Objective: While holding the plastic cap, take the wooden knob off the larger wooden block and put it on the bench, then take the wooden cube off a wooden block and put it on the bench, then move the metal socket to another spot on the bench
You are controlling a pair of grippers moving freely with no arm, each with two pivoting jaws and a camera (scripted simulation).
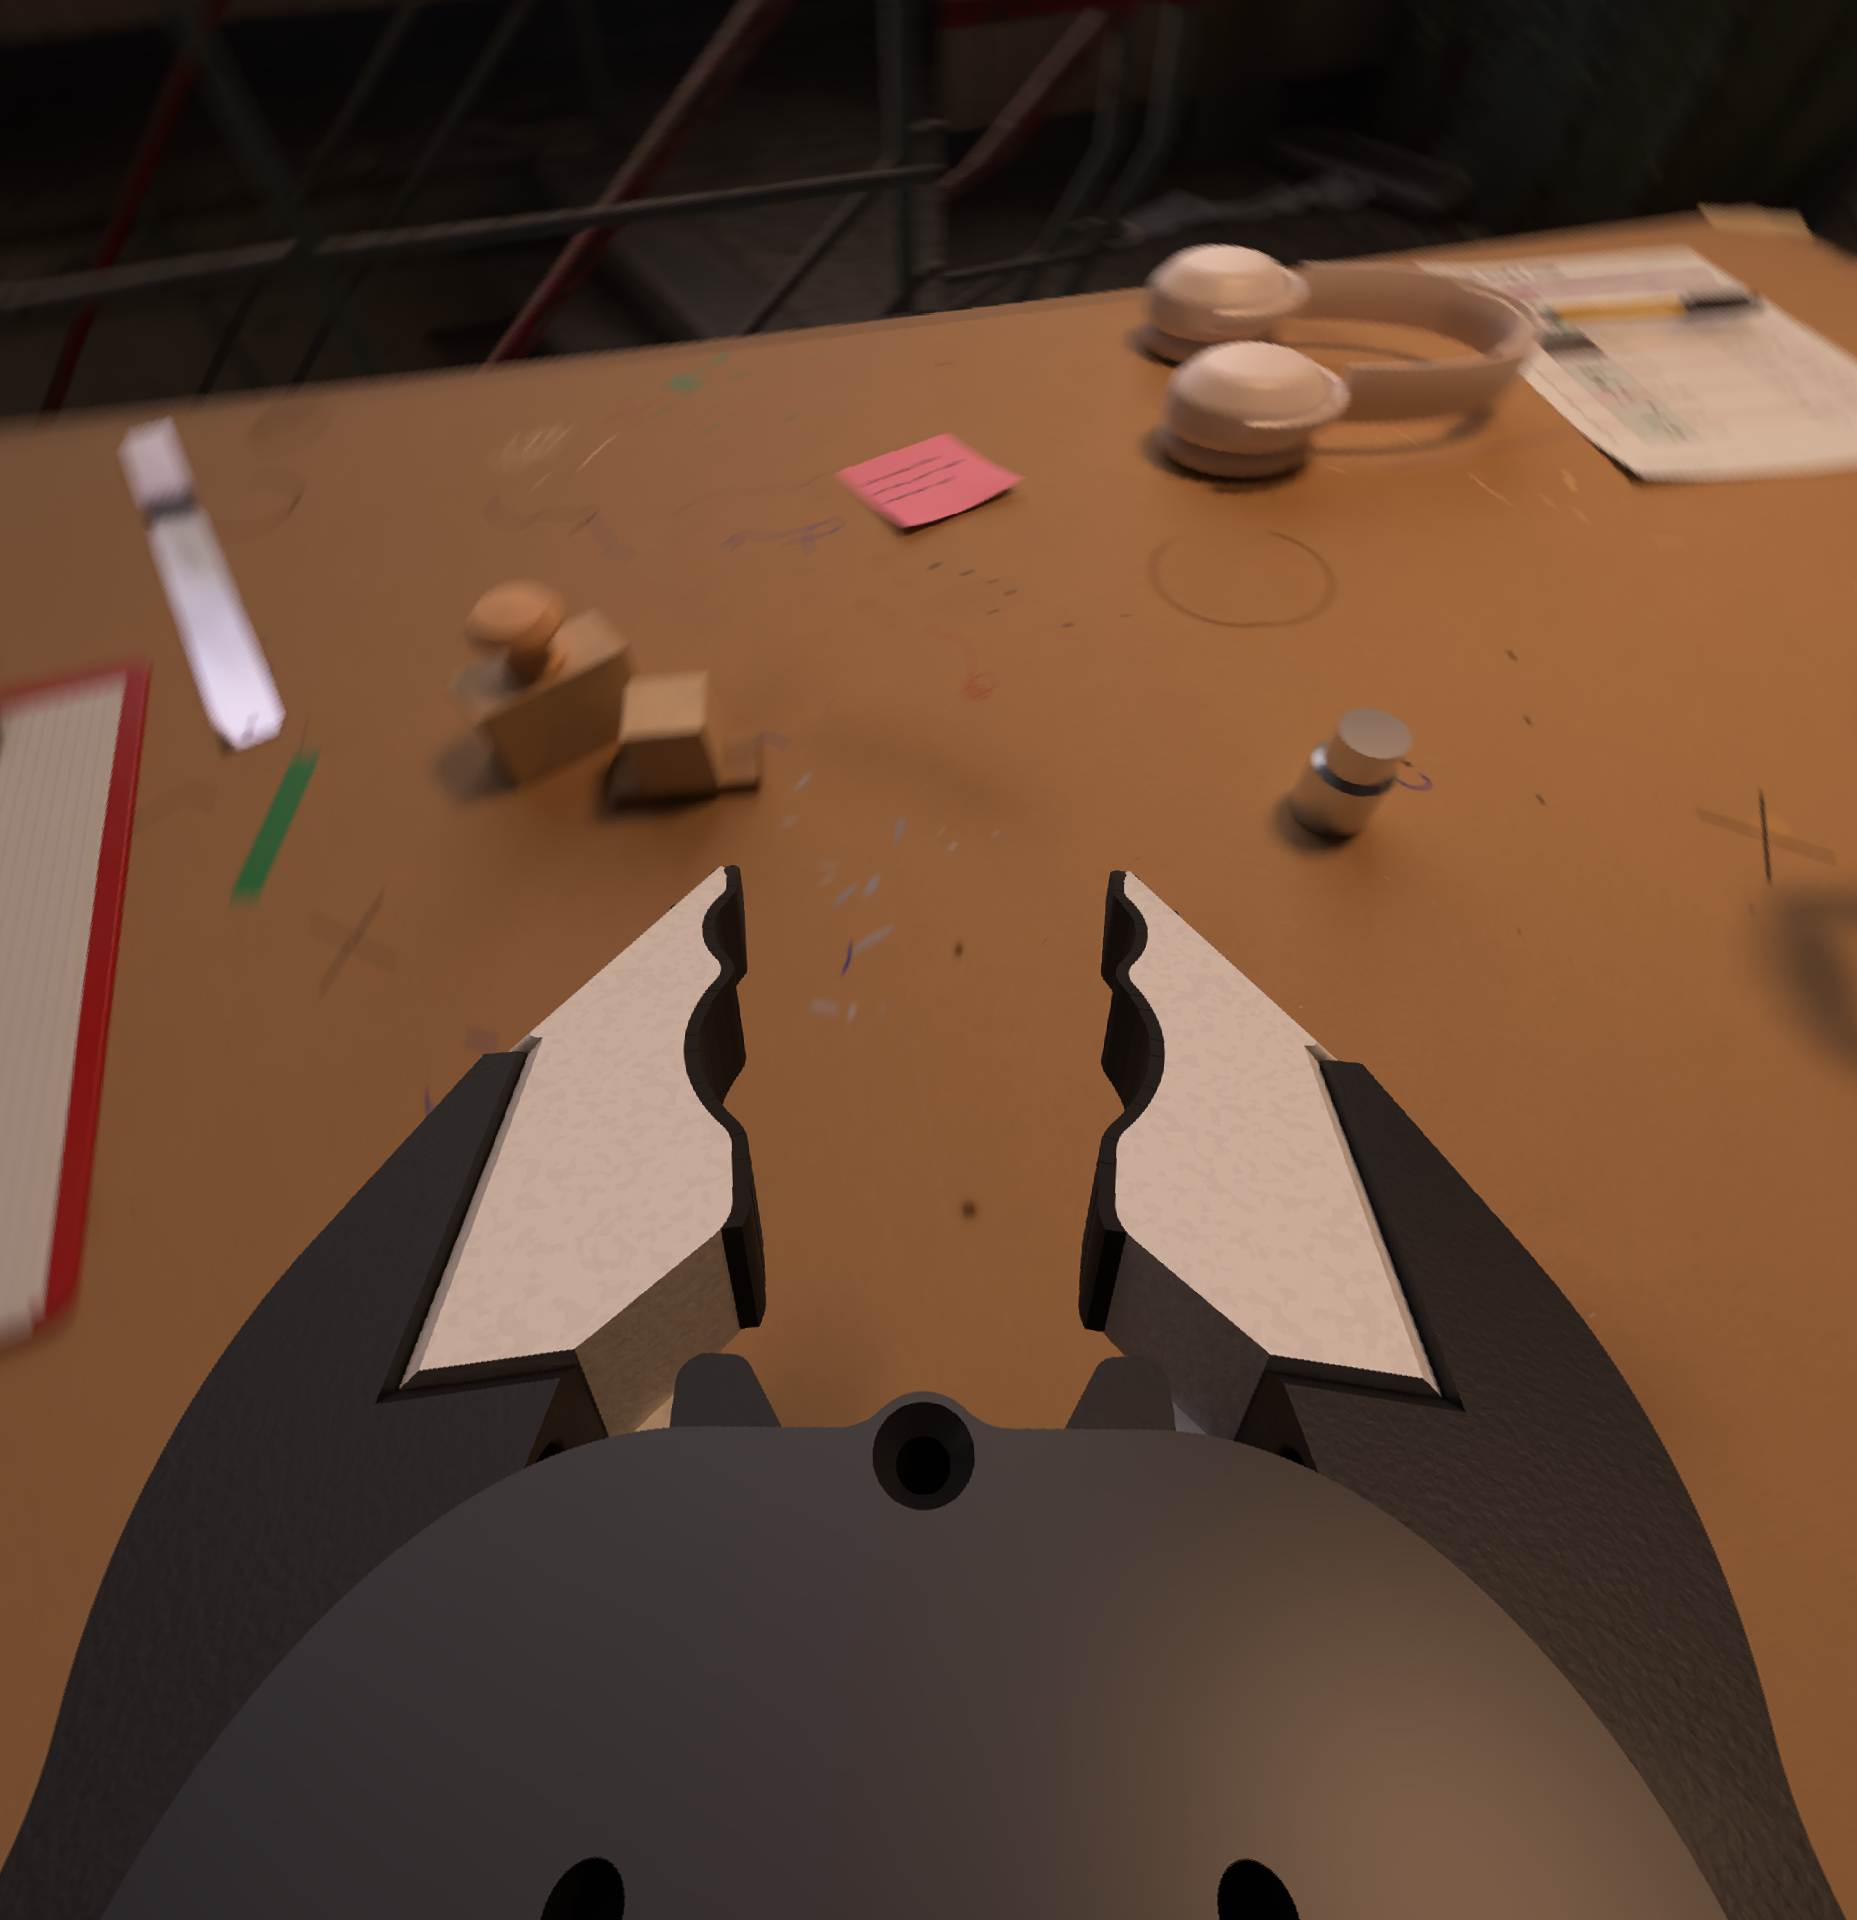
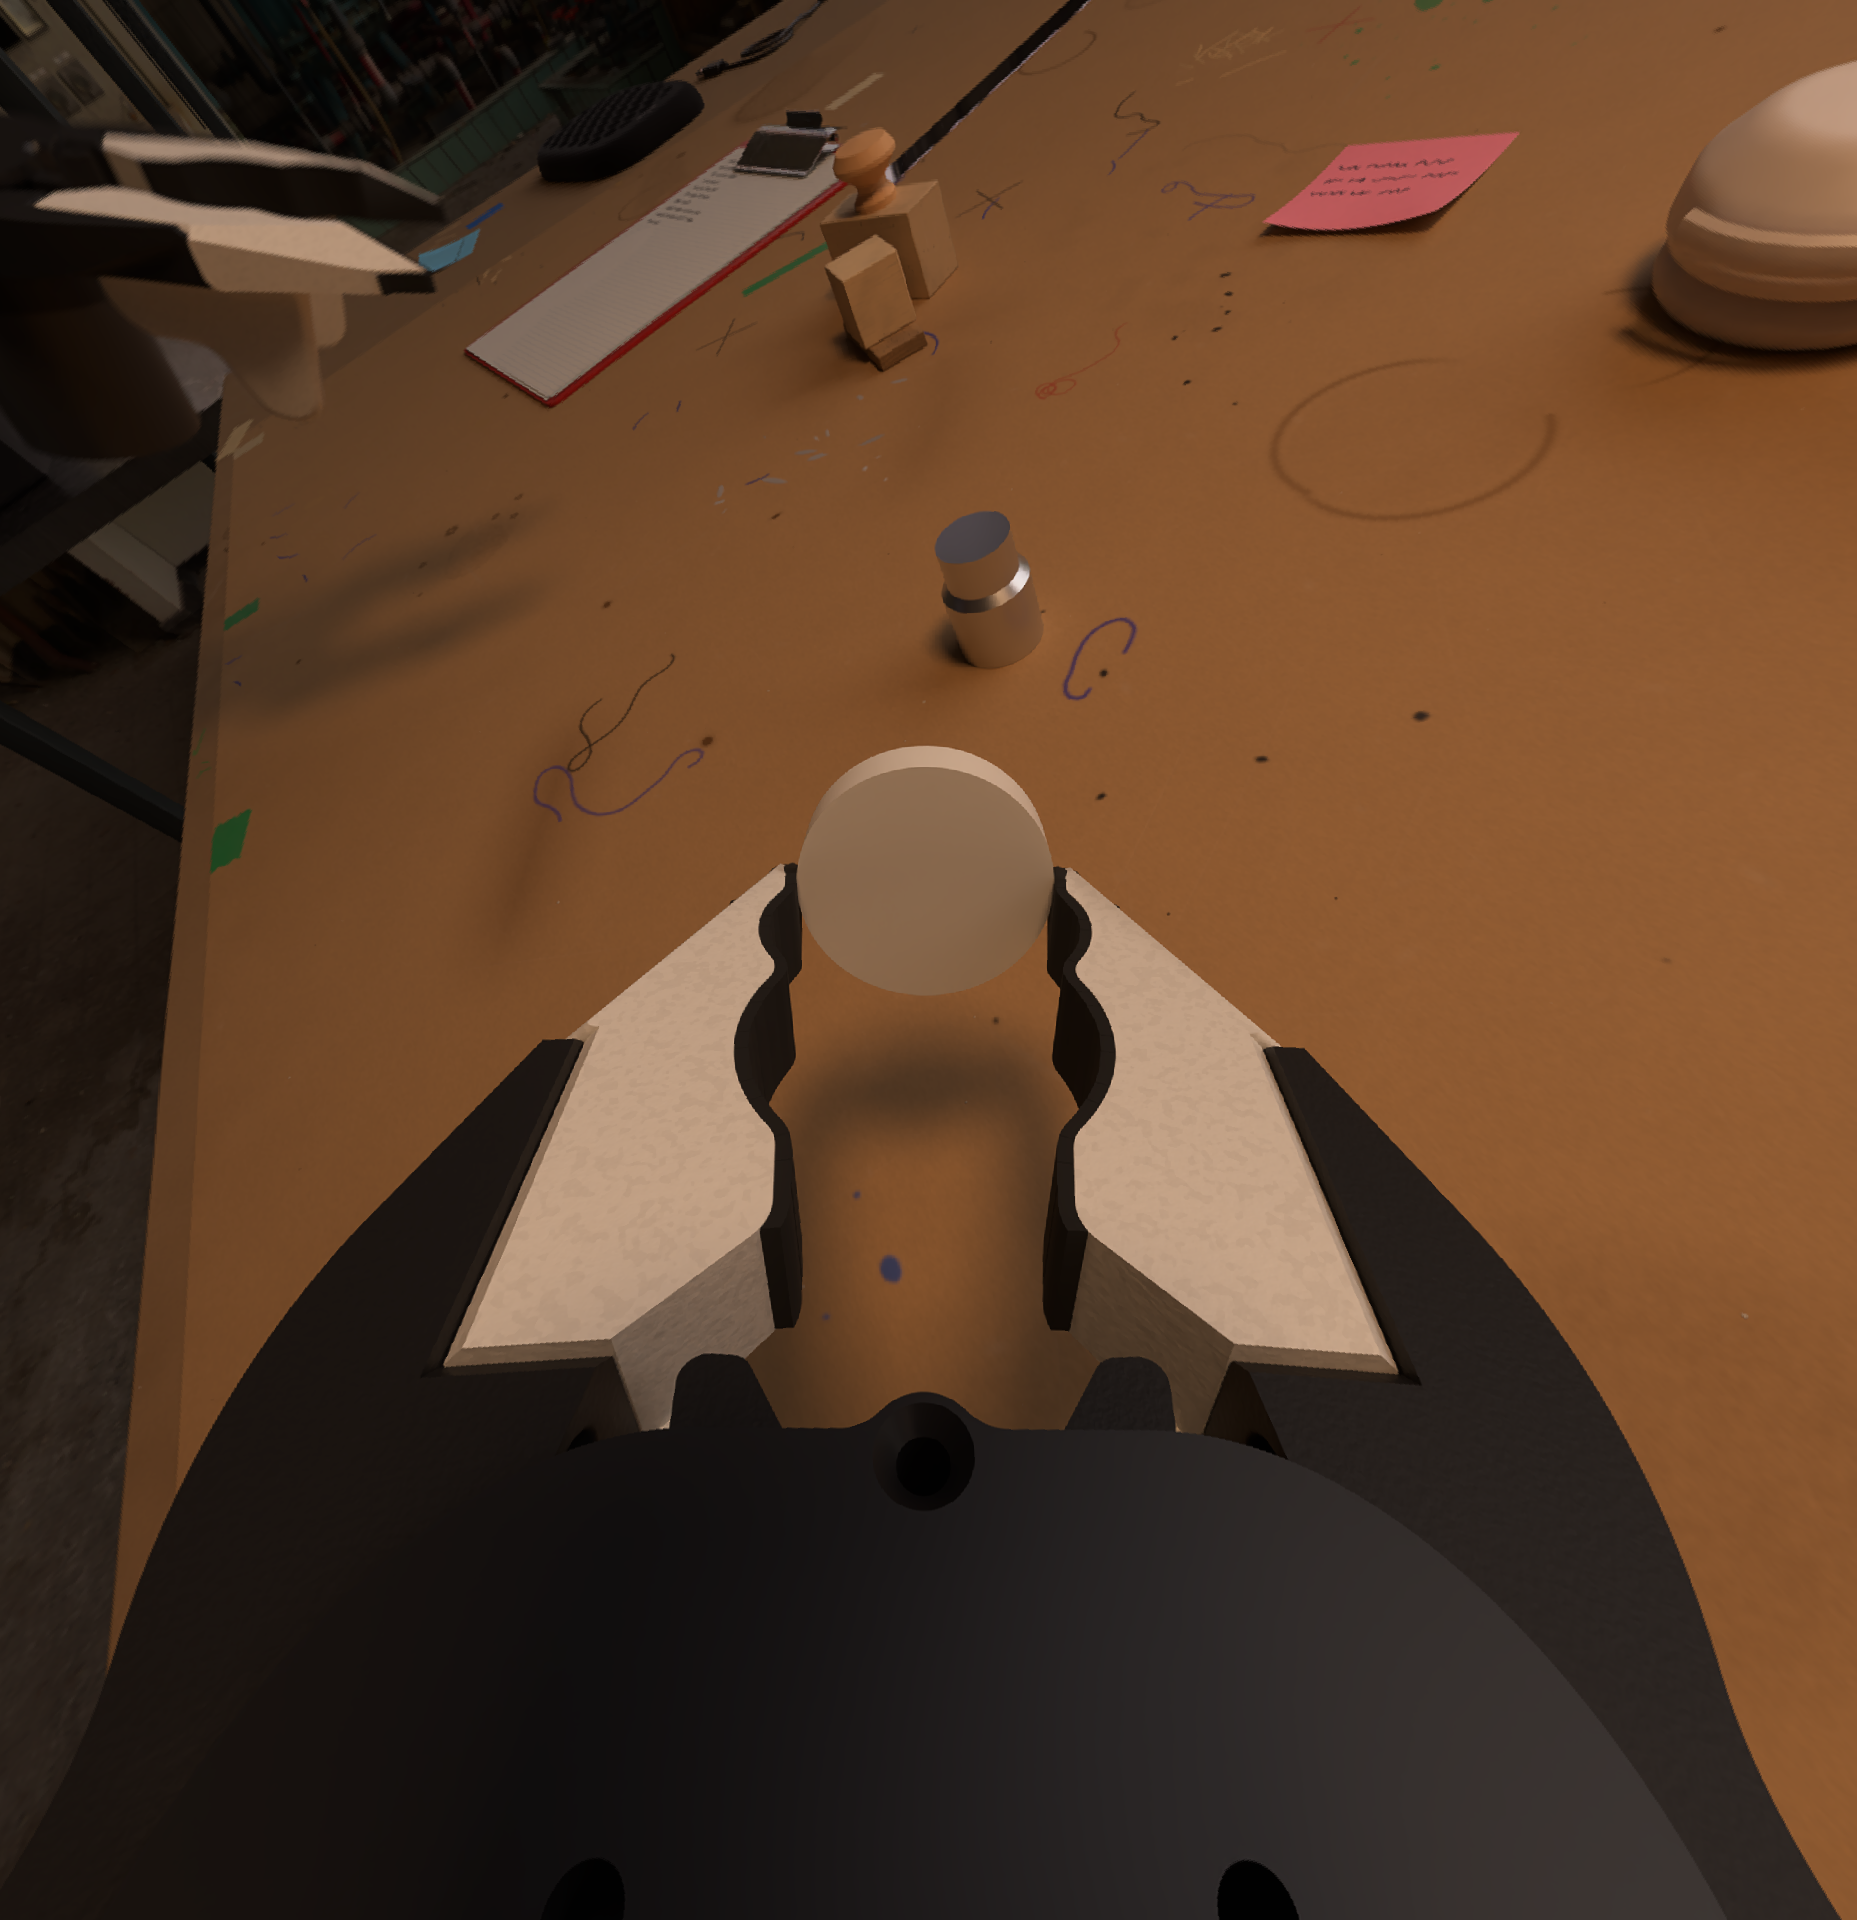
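My right gripper [image 2: 924, 878] is shut on a round cream plastic cap [image 2: 922, 873], held above the bench. My left gripper [image 1: 922, 878] is open and empty above the bench; it also shows in the right wrist view [image 2: 384, 234] at the far left. The wooden knob [image 1: 513, 629] [image 2: 868, 166] stands on the larger wooden block [image 1: 560, 707] [image 2: 908, 239]. The wooden cube [image 1: 669, 707] [image 2: 867, 286] sits on a smaller flat wooden block [image 1: 737, 774] [image 2: 898, 348] beside it. The metal socket [image 1: 1350, 774] [image 2: 986, 592] stands upright on the bench, ahead of both grippers.
On the brown bench [image 1: 1007, 1091] lie a red-edged clipboard [image 1: 41, 956] [image 2: 654, 265], a pink sticky note [image 1: 929, 480] [image 2: 1391, 182], cream headphones [image 1: 1319, 358] [image 2: 1786, 229], a printed sheet with a pencil [image 1: 1713, 364] and a white strip [image 1: 202, 592]. The bench's left edge shows in the right wrist view [image 2: 202, 727].
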